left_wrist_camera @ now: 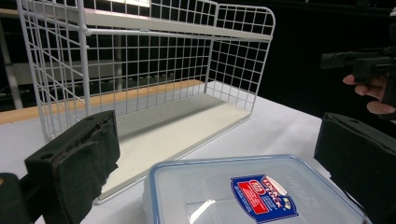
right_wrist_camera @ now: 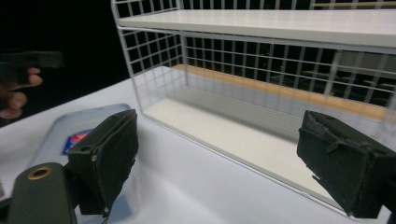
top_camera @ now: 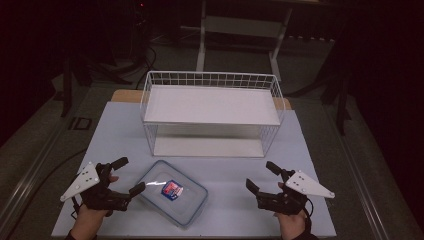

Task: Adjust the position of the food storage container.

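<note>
Clear plastic container [top_camera: 172, 198] lies flat, long axis diagonal, beside left tool [top_camera: 126, 176].

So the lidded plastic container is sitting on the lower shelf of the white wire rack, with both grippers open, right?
Not quite. The container sits on the table in front of the wire rack, as the high view shows. Both the left gripper and right gripper are open.

We see a glossy clear plastic box [top_camera: 172, 192], a white-coated wire metal rack [top_camera: 212, 112], and matt, rough-padded black fingers [left_wrist_camera: 74, 165].
</note>
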A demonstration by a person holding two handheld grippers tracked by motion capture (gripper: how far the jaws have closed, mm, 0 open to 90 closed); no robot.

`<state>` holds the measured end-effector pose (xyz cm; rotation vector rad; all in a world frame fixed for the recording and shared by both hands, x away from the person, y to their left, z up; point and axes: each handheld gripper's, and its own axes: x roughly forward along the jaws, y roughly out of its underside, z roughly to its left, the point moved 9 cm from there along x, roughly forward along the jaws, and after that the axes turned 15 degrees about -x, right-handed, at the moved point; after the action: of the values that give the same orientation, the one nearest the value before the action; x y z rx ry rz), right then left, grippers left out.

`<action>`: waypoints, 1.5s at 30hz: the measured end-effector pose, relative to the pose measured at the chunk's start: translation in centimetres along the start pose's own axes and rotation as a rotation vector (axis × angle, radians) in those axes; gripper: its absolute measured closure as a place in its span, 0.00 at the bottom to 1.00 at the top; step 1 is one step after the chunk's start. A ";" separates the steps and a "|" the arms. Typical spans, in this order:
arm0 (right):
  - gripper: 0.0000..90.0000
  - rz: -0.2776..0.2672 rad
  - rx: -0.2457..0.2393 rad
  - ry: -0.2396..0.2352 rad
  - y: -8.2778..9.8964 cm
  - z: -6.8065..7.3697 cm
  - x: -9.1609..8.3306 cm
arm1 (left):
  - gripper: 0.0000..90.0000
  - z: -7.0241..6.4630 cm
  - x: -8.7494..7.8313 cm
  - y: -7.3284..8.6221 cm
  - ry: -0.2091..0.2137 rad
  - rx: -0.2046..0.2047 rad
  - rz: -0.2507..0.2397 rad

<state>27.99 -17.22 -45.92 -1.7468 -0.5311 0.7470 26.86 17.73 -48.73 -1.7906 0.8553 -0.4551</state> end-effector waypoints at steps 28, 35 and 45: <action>0.84 0.208 -0.093 -0.566 2.2 17.5 6.9 | 0.00 0.3 0.3 0.8 -0.001 0.026 0.041; 1.00 0.282 -0.132 -0.648 4.1 20.0 6.6 | 0.00 0.3 0.5 0.9 -0.006 0.029 0.046; 1.00 0.333 -0.155 -0.612 5.2 20.1 6.8 | 0.00 0.0 0.6 1.1 0.001 0.044 0.053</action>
<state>18.28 -0.54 -56.23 -1.7572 -0.7263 1.5344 26.97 17.08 -49.79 -1.7232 0.8848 -0.4374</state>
